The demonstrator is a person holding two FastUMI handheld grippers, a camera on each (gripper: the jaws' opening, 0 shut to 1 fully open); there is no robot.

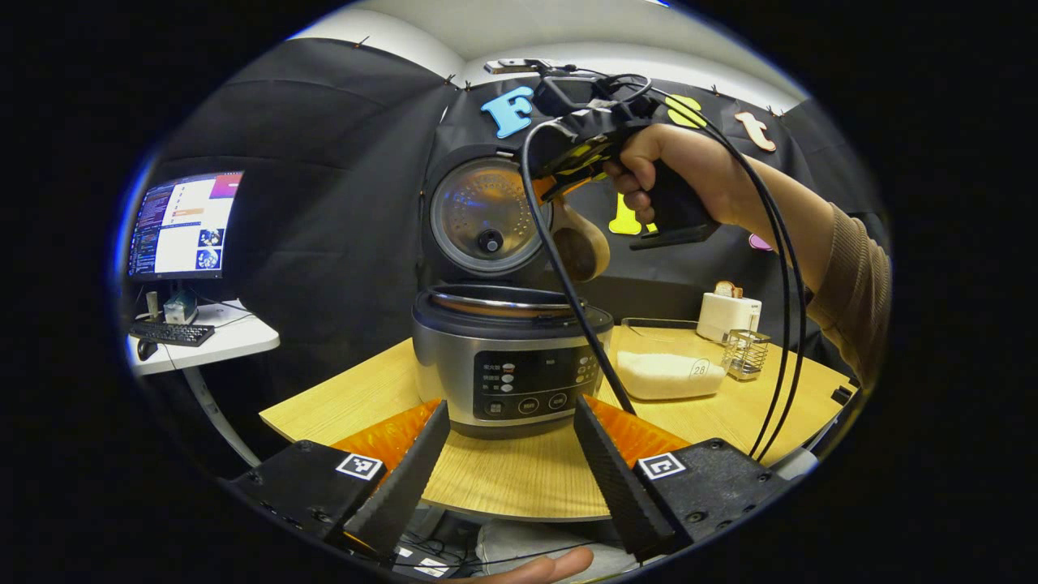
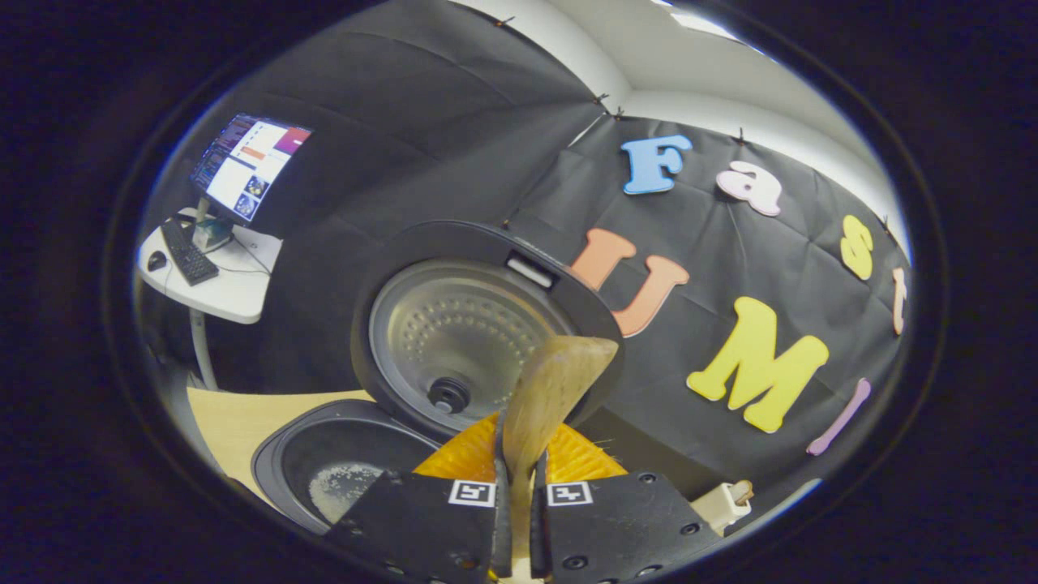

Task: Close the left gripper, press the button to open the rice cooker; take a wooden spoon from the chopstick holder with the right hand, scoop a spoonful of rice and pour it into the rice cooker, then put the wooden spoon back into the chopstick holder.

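The rice cooker [image 1: 511, 369] stands on the wooden table [image 1: 519, 478] with its lid [image 1: 486, 215] raised. My left gripper [image 1: 511, 474] hovers open before its control panel, holding nothing. Above the pot, a hand holds my right gripper [image 1: 568, 174], shut on the wooden spoon [image 1: 580, 247], whose bowl hangs beside the lid. In the right gripper view the gripper [image 2: 519, 454] clamps the spoon [image 2: 555, 381] by its handle, bowl pointing up in front of the lid [image 2: 462, 324]. The inner pot [image 2: 349, 470] below holds a little rice. The chopstick holder [image 1: 746, 353] stands at the right.
A clear tray of white rice [image 1: 669, 373] lies right of the cooker, with a white toaster [image 1: 730, 312] behind it. A monitor [image 1: 182, 227] and keyboard sit on a white desk [image 1: 227, 341] at the left. Black cables [image 1: 568, 292] hang across the cooker's front.
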